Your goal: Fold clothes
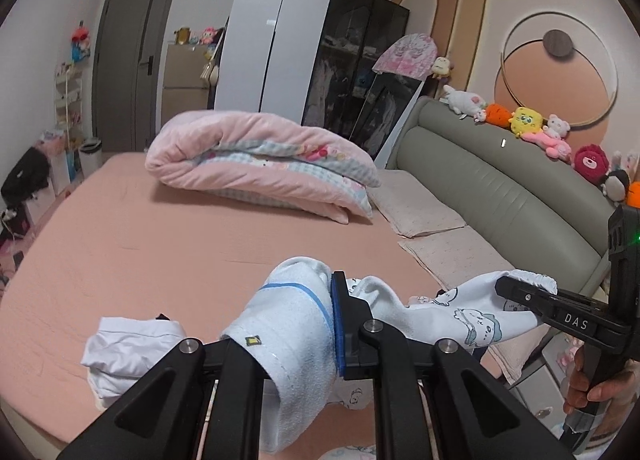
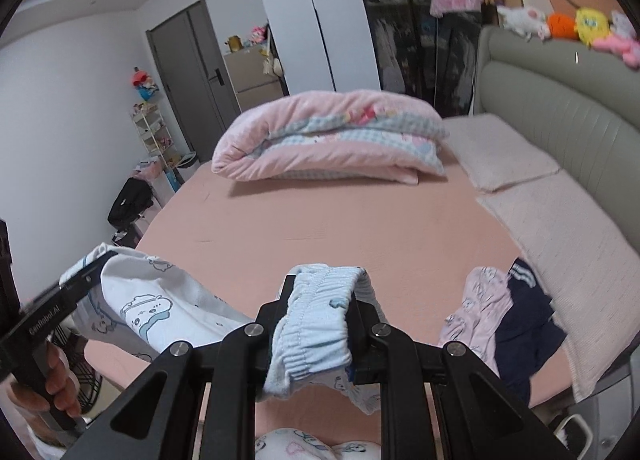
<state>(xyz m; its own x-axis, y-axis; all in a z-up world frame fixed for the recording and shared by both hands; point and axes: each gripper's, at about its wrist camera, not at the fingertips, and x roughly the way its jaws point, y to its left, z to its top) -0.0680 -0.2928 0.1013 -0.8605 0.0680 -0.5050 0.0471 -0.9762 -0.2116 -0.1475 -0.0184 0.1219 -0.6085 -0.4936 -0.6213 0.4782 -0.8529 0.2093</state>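
Both grippers hold one pair of light blue cartoon-print pants (image 1: 460, 312) stretched in the air over the pink bed (image 1: 160, 244). My left gripper (image 1: 298, 324) is shut on a bunched end of the pants with a blue trim line. My right gripper (image 2: 320, 300) is shut on the gathered elastic waistband (image 2: 316, 324). The right gripper also shows at the right in the left wrist view (image 1: 516, 292), and the left gripper at the left in the right wrist view (image 2: 92, 268).
A folded pink quilt (image 1: 260, 156) lies at the far middle of the bed. A white garment (image 1: 132, 352) lies near the left. Pink and navy clothes (image 2: 508, 324) lie near the right. Pillows (image 1: 420, 204) and a grey headboard (image 1: 500, 180) with plush toys run along the right.
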